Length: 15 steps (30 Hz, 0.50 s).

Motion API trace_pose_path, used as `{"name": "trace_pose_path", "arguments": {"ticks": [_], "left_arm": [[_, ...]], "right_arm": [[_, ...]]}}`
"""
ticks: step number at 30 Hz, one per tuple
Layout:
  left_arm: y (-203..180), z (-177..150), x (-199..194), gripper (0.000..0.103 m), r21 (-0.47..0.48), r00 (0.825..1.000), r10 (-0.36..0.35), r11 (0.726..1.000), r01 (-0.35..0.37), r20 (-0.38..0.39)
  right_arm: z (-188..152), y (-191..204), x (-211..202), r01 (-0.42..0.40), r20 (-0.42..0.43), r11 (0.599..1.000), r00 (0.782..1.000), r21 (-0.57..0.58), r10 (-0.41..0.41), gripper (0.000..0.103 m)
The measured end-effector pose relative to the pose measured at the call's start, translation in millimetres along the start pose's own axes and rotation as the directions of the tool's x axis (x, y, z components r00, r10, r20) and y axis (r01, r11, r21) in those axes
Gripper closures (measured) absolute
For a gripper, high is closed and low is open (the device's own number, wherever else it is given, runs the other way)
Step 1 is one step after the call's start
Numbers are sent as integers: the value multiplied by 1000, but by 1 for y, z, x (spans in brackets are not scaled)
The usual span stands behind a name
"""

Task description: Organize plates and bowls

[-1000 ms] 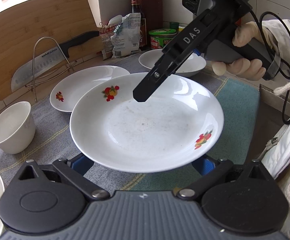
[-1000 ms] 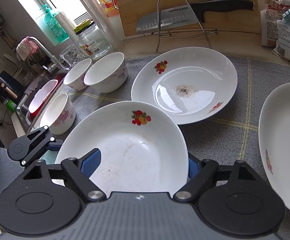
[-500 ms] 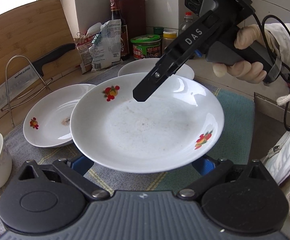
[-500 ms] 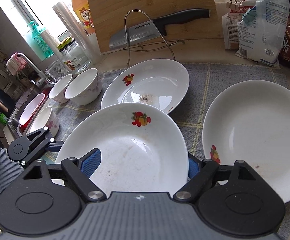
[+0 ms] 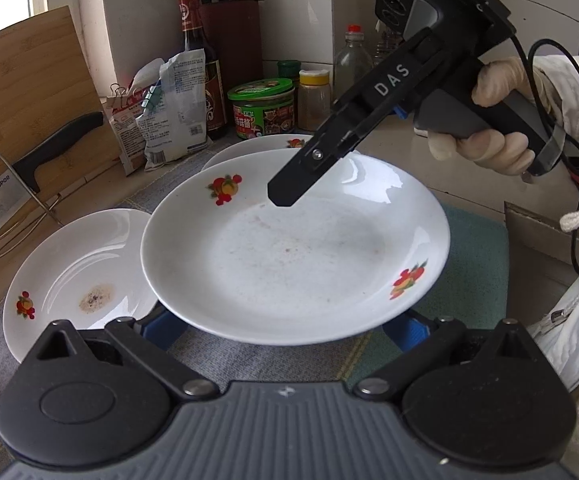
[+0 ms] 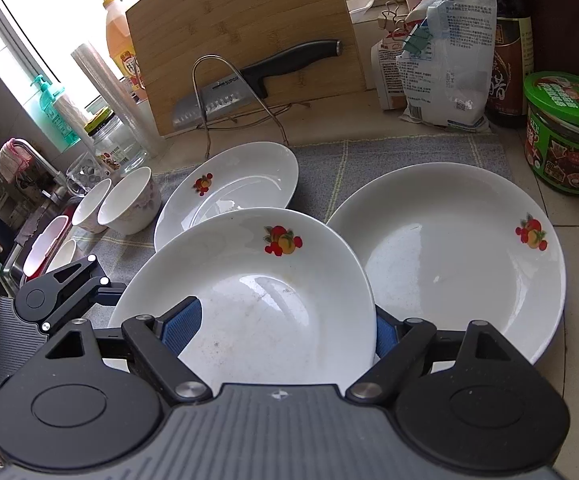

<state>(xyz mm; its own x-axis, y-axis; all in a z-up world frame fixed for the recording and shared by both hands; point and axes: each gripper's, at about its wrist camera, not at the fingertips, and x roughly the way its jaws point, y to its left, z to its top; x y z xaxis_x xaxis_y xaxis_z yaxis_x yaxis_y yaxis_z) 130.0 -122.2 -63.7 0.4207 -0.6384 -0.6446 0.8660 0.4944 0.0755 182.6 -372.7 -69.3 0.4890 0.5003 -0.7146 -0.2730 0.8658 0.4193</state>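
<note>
We hold a white plate [image 5: 295, 256] with fruit prints between our two grippers, lifted above the grey cloth [image 6: 389, 152]. Nearest us, the left gripper [image 5: 285, 326] has its blue pads at the plate's near rim on either side, pinching it across its width. The right gripper [image 6: 277, 330] does the same from the other side, its blue pads pressed against the rim left and right. In the left view the right tool reaches in from the upper right, its black finger [image 5: 289, 192] over the plate's far edge, held by a gloved hand [image 5: 497, 120].

Just beyond, a second plate [image 6: 449, 256] lies on the cloth to the right in the right view, partly under the one we carry. A third plate [image 5: 77, 276] with a brown stain sits further left. Two bowls [image 6: 129, 204] stand beside it.

At the back stand a green-lidded jar [image 5: 261, 108], a dark sauce bottle [image 5: 203, 64], clipped bags [image 6: 441, 60], and a bamboo board [image 6: 241, 36] with a knife [image 6: 257, 76] on a wire stand.
</note>
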Motion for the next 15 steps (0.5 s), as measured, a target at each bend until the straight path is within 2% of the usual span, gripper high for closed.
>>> {"name": "trace_pose_path", "arguments": {"ticks": [15], "left_arm": [[-4,24,40,1,10,1000,-20,1000,20,-8]], "right_arm": [[9,-46,-11,17,20,1000,1000,21,-18,14]]}}
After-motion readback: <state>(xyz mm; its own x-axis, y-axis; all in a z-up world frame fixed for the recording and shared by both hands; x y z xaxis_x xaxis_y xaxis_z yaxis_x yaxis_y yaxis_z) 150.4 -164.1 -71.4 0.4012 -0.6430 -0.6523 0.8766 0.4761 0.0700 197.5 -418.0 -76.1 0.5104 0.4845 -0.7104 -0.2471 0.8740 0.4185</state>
